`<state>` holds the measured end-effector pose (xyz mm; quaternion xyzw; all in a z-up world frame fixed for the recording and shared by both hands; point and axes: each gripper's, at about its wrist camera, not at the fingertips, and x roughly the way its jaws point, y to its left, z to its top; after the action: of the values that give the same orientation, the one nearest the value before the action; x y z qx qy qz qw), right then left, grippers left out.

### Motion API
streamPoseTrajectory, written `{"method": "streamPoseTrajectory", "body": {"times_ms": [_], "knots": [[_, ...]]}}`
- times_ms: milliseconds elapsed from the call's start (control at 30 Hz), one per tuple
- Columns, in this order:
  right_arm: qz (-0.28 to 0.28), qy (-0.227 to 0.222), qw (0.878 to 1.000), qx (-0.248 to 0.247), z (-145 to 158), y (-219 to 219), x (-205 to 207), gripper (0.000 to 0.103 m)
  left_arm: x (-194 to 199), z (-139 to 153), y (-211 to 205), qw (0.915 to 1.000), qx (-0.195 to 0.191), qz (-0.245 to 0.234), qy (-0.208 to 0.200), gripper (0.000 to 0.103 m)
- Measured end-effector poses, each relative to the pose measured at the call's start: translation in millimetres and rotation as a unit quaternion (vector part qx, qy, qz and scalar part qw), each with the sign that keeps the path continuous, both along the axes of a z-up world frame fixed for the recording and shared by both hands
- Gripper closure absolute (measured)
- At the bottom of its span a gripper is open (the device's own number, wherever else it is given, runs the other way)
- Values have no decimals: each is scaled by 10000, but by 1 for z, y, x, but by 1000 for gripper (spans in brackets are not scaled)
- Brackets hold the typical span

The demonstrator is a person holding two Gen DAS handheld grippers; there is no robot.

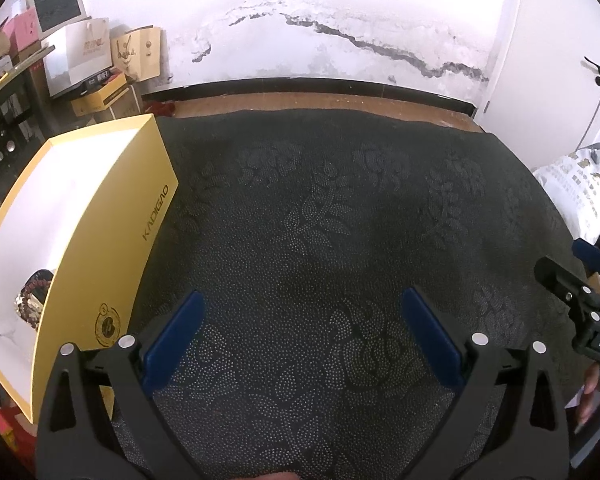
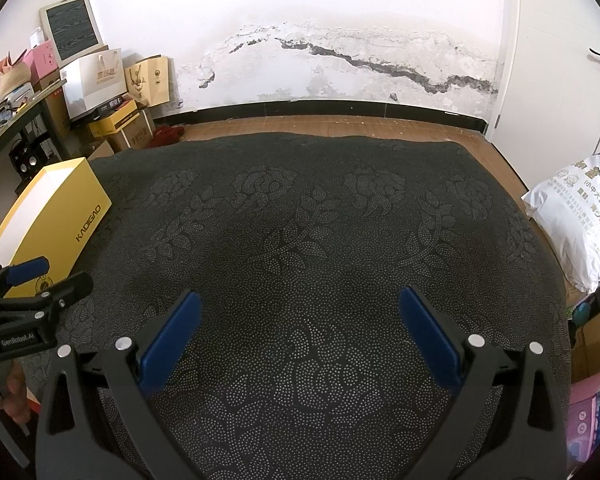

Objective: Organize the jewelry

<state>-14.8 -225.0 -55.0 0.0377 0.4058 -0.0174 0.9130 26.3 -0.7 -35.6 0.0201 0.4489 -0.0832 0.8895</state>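
so, left to right
shelf clutter: at far left, a framed dark panel (image 2: pixel 74 28) leans on the wall above a pink box (image 2: pixel 44 58), a white paper bag (image 2: pixel 96 80) and a tan paper bag (image 2: pixel 150 78); the print on both bags is too small to read
yellow box (image 1: pixel 100 240): open tray at the left edge of the table, long side printed "kadigao", a round gold emblem near its close corner, white lining inside
jewelry (image 1: pixel 34 298): beaded bracelets, dark red and pale gold, lying in the near end of the box against its right wall, partly hidden by that wall
left gripper (image 1: pixel 300 332): blue pads spread wide, nothing between them, hovering over the cloth just right of the box; in the right wrist view its body reads "genrobot.ai"
black cloth (image 2: pixel 300 220): dotted rose pattern, covers the whole table, bare between and ahead of both grippers
right gripper (image 2: pixel 300 330): jaws wide apart, holding nothing, above the cloth; seen from the left wrist view its side shows "das", the rest cut off
wall (image 2: pixel 300 40): white, with a dark peeling crack running rightward
white sack (image 2: pixel 576 216): at the right edge, gold chinese print, unreadable here
door (image 2: pixel 564 40): white, black handle
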Motion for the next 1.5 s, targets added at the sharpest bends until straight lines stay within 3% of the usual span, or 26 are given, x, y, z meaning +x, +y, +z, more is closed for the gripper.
{"method": "streamPoseTrajectory", "body": {"times_ms": [1500], "knots": [[25,21,10000,3,0,3,2,7,1,1,-3,9997,226,-54,-113,6]]}}
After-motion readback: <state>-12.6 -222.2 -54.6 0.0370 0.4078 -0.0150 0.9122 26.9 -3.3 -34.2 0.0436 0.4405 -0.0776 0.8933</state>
